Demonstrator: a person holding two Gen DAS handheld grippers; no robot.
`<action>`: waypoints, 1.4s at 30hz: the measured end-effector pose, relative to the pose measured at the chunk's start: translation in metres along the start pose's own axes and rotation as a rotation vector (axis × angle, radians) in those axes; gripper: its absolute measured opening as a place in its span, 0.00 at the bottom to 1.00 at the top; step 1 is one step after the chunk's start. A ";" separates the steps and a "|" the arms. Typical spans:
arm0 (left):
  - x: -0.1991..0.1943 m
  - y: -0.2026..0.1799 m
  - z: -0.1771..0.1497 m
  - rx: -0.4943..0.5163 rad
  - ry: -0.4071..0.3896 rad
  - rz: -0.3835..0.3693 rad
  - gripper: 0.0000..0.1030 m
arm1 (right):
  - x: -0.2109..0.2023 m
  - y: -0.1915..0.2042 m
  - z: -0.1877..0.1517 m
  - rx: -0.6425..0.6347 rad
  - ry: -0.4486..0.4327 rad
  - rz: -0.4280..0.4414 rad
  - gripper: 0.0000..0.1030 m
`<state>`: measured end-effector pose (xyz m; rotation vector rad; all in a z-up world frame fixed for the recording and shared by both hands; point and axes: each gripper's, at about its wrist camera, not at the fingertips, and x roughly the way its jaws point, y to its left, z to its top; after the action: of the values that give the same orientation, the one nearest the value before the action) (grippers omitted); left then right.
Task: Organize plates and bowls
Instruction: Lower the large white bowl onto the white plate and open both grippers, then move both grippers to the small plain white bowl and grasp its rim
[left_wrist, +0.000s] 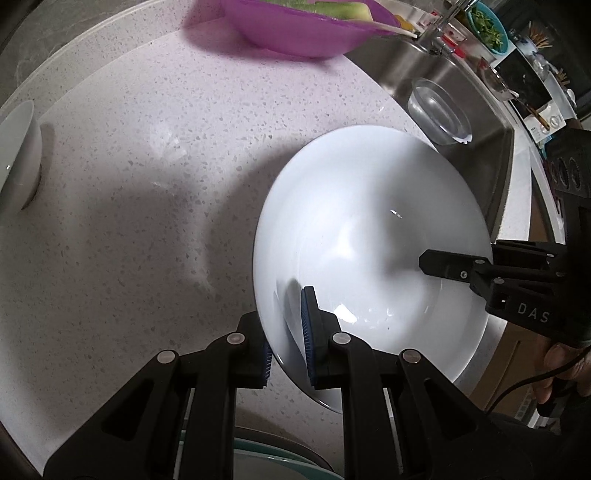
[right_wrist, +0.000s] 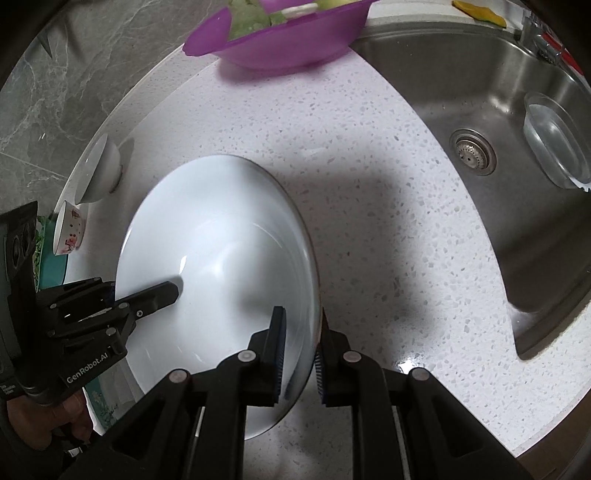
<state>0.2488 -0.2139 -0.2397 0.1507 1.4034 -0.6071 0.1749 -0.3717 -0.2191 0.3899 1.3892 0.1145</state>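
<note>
The speckled white worktop (right_wrist: 369, 229) fills most of both views, with the steel sink (right_wrist: 461, 92) at the upper right of the right wrist view. A big white bowl (left_wrist: 369, 229) sits in the centre right of the left wrist view and the centre left of the right wrist view, held by both grippers at opposite edges. The left gripper (left_wrist: 288, 343) has its jaws clamped on the bowl's rim at the lower centre of its own view, one blue pad inside, one outside. The right gripper (right_wrist: 299, 354) has its jaws clamped on the opposite rim in the same way. A purple bowl (right_wrist: 280, 40) with greens stands at the top centre. A clear bowl (right_wrist: 554, 151) lies in the sink at the right. A small white bowl (right_wrist: 99, 173) stands at the left edge of the worktop, with a patterned cup (right_wrist: 70, 232) just below it.
</note>
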 end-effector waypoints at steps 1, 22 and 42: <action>0.001 -0.001 0.001 -0.003 -0.002 0.003 0.11 | 0.002 0.001 0.000 -0.001 0.001 0.001 0.16; -0.135 0.120 -0.051 -0.277 -0.285 -0.004 1.00 | -0.074 0.010 0.021 0.001 -0.170 0.029 0.73; -0.122 0.286 0.011 -0.553 -0.303 0.098 1.00 | 0.041 0.222 0.184 -0.295 -0.008 0.197 0.94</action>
<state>0.3907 0.0585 -0.1937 -0.3019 1.2119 -0.1364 0.3941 -0.1894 -0.1595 0.2785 1.2997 0.4737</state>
